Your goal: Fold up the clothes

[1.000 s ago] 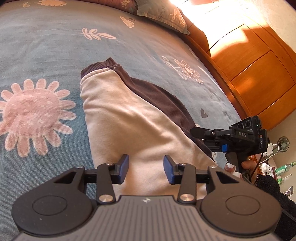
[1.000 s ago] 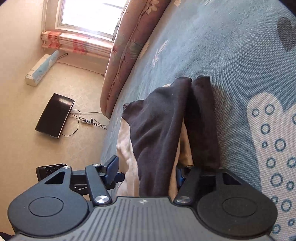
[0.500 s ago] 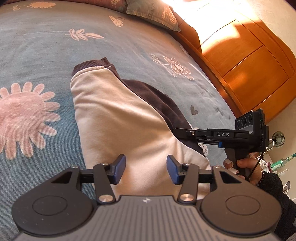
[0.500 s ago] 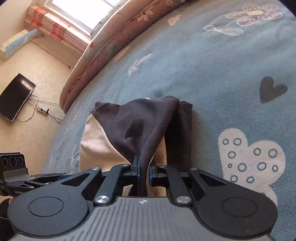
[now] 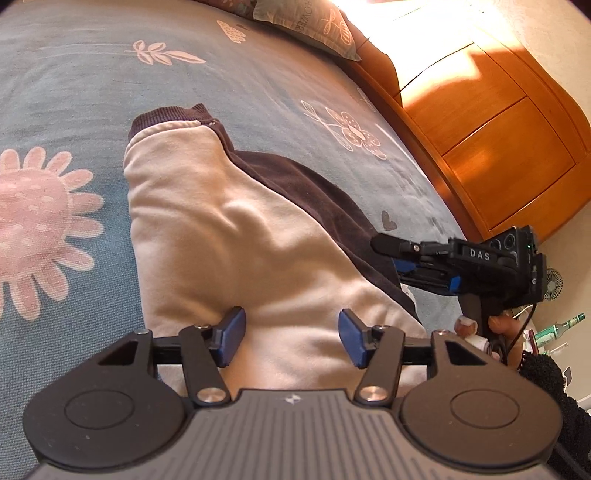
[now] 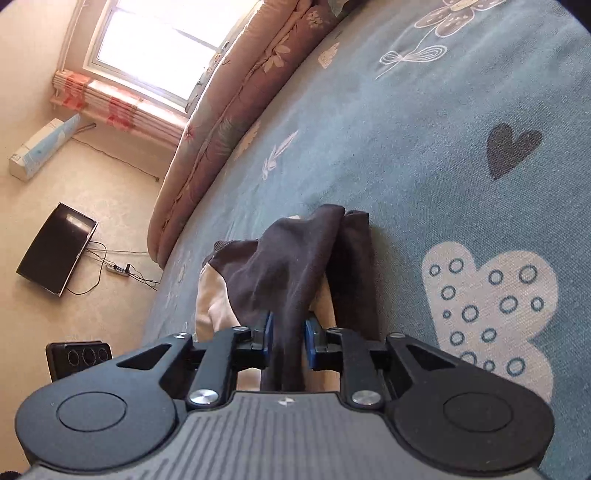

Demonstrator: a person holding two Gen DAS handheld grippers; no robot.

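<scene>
A cream garment (image 5: 221, 229) with a dark brown sleeve (image 5: 314, 192) and ribbed hem lies on the blue flowered bedspread (image 5: 74, 92). My left gripper (image 5: 291, 336) hovers open over the cream fabric at its near end, with nothing between the pads. My right gripper (image 5: 391, 254) reaches in from the right at the garment's dark edge, held by a hand (image 5: 498, 325). In the right wrist view, my right gripper (image 6: 288, 332) is shut on a raised fold of the dark sleeve (image 6: 291, 266). Cream cloth (image 6: 210, 295) shows beside it.
A wooden headboard (image 5: 498, 129) and a pillow (image 5: 306, 22) border the bed at the far right. A rolled floral quilt (image 6: 229, 92) lies along the bed's far edge. A black screen (image 6: 55, 247) and cables sit on the floor. A bottle (image 5: 561, 325) stands beyond the bed.
The right gripper, open around the dark sleeve a second ago, has closed on it and lifted a fold. The left gripper has stayed open, shifting only slightly over the cream fabric.
</scene>
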